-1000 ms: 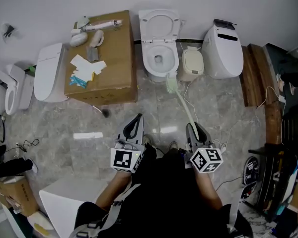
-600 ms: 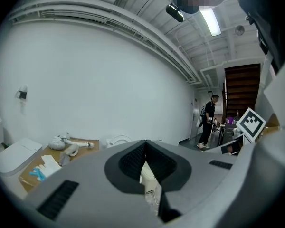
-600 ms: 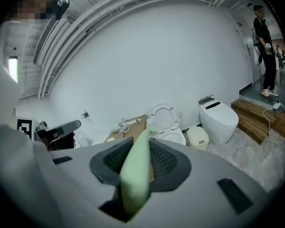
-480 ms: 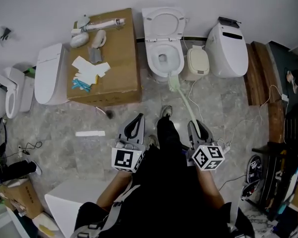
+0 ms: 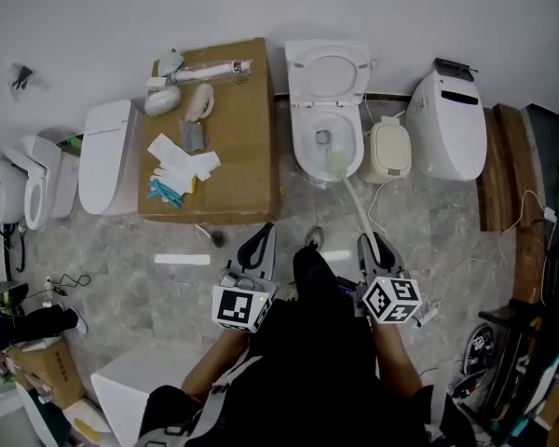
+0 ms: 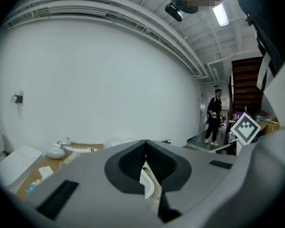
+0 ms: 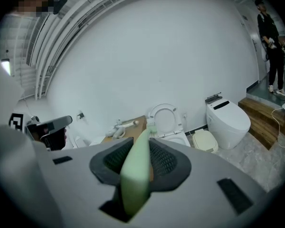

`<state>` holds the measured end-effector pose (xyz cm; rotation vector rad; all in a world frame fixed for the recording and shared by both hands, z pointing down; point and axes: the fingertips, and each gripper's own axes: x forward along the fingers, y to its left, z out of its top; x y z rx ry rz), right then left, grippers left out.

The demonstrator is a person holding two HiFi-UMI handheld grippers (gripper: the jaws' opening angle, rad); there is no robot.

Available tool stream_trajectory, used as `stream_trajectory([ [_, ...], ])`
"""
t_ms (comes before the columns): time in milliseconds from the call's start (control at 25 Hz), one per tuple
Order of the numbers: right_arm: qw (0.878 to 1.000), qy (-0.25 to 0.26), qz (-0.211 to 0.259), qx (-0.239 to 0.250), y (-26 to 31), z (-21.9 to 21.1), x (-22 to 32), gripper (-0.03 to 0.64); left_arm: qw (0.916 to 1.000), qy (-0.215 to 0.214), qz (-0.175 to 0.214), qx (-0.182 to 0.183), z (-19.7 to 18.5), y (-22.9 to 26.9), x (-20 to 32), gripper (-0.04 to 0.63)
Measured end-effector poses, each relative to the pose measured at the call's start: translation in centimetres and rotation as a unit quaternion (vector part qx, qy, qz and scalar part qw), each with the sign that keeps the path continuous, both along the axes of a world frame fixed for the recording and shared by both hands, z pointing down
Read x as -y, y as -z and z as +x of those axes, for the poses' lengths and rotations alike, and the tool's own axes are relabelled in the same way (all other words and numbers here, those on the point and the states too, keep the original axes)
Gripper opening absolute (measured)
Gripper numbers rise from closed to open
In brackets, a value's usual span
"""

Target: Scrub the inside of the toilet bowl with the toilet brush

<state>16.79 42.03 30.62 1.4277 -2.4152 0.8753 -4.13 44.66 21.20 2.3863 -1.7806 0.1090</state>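
Observation:
The white toilet stands against the wall with its lid up. My right gripper is shut on the pale green handle of the toilet brush. Its brush head sits at the front of the bowl's opening. In the right gripper view the handle runs out between the jaws of the gripper toward the toilet. My left gripper hangs to the left of my leg, jaws closed on nothing. In its own view the left gripper points at the wall.
A cardboard box with plumbing parts and papers stands left of the toilet. A beige bin and a second white toilet stand to its right. Cables trail over the floor there. A wooden step lies far right. My foot is near the bowl.
I have stepped closer to the toilet. The brush head has gone from the floor in front of the bowl up into the bowl's front. The left gripper keeps its place.

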Motion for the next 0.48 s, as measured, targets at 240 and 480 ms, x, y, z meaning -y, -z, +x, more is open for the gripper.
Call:
stream_trajectory([
  [240,1.0,0.0,-0.014,0.008,-0.7,-0.2,8.5,0.114,1.0,0.0,-0.001,-0.005,0.4,0.0,8.5,0.008],
  [480,0.999,-0.007,-0.043,0.009,-2.7,0.5,14.8,0.114,0.9999,-0.003,-0.01,-0.008,1.5,0.1,14.7,0.008],
])
